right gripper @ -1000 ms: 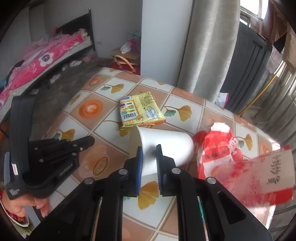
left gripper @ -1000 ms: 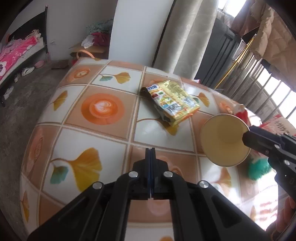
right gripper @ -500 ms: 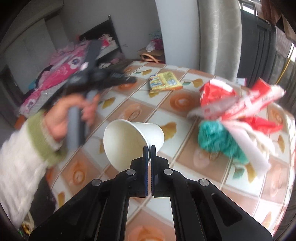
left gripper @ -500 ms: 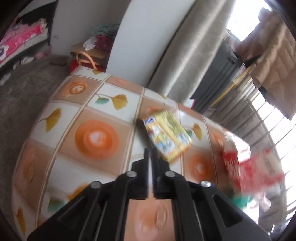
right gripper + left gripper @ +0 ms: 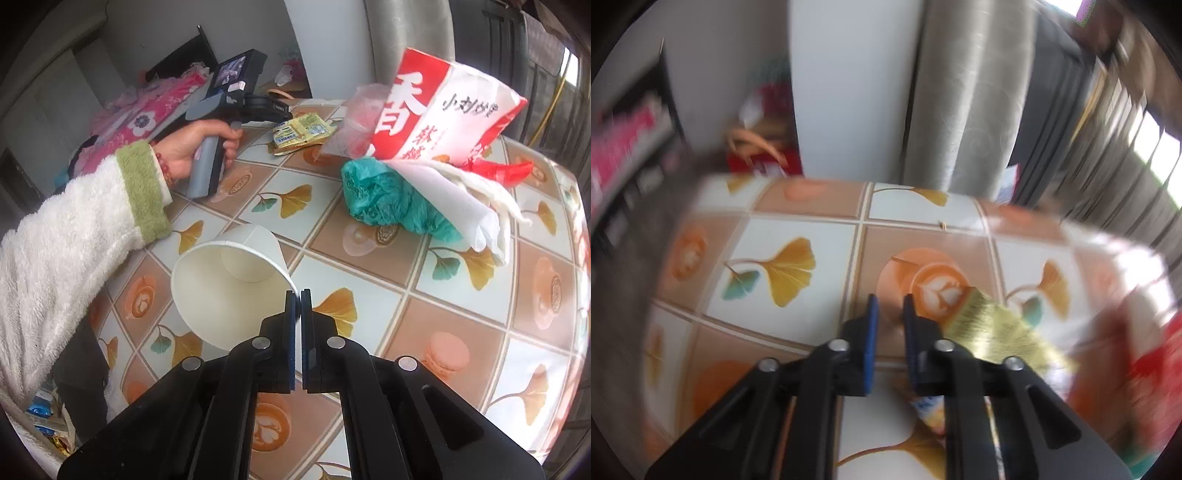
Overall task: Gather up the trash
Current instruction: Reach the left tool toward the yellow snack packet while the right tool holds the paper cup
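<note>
The paper cup [image 5: 231, 280] is pinched by its rim in the right hand-held gripper [image 5: 298, 295], lifted off the surface [image 5: 424, 314] and tipped mouth-toward-camera, evidently for carrying away. The left hand-held gripper [image 5: 888, 308], slightly parted and empty, hangs just beside the yellow snack wrapper [image 5: 1001, 336], apparently lining up a grasp. Half a second ago its fingers were closed and the wrapper lay ahead.

A white paper cup [image 5: 236, 280] is held tilted by its rim, mouth toward the camera. A yellow snack wrapper [image 5: 303, 130] lies flat on the table.
</note>
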Demonstrator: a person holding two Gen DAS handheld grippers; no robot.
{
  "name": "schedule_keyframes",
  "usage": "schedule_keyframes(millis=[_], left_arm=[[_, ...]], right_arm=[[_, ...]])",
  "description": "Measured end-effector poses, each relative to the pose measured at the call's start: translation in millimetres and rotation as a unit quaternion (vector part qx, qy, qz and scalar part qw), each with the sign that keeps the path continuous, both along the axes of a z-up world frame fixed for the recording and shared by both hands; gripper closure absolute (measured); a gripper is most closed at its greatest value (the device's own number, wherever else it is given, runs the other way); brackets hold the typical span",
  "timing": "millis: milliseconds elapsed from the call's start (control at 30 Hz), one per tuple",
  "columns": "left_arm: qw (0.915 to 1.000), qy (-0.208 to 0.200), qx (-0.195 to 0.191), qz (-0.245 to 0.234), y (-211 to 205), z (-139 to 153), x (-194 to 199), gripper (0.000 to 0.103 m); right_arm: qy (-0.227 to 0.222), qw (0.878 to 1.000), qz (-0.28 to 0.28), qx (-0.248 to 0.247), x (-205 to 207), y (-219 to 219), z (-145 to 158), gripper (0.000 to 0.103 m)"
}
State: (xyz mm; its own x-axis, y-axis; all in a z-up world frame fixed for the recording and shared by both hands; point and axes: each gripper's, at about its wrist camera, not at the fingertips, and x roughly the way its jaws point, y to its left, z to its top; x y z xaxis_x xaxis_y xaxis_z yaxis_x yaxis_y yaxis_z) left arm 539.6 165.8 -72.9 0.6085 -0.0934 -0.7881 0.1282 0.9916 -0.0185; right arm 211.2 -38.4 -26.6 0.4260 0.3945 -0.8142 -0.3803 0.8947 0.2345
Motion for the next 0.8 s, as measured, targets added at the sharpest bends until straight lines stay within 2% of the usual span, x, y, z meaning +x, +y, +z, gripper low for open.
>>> schedule_keyframes(millis=[33,133,200,300,467,567,667,733,800], left_arm=[[0.9996,-0.006,0.024,-0.012,-7,0,-5,0.103],[0.9979,-0.003,0.058,-0.028,-19,0,-19,0.103],[0.9948,-0.006,0.095,-0.037,-27,-1,-30,0.103],[0.9836,-0.016,0.170,-0.059,-43,-6,-61,0.103],[0.9709,-0.021,0.223,-0.084,-51,-11,-122,0.103],[0.9691,-0.018,0.229,-0.091,-52,-10,-158,0.103],[0.9738,-0.004,0.208,-0.092,-49,-7,-197,0.103],[0.9788,0.013,0.180,-0.095,-46,-3,-222,0.103],[0.9834,0.040,0.136,-0.114,-44,3,-243,0.103]], right_arm=[[0.001,1.000,-0.001,0.002,-1,-3,-1,0.102],[0.006,1.000,-0.006,0.008,-3,-11,-3,0.102],[0.006,1.000,-0.011,0.013,-6,-18,-2,0.102],[0.003,1.000,-0.021,0.013,-15,-31,-1,0.102],[0.017,0.999,-0.039,0.021,-35,-55,-3,0.102],[0.018,0.998,-0.049,0.018,-49,-69,-2,0.102],[0.018,0.998,-0.056,0.014,-61,-79,-2,0.102],[0.018,0.998,-0.061,0.016,-68,-85,0,0.102],[0.017,0.998,-0.064,0.017,-73,-91,2,0.102]])
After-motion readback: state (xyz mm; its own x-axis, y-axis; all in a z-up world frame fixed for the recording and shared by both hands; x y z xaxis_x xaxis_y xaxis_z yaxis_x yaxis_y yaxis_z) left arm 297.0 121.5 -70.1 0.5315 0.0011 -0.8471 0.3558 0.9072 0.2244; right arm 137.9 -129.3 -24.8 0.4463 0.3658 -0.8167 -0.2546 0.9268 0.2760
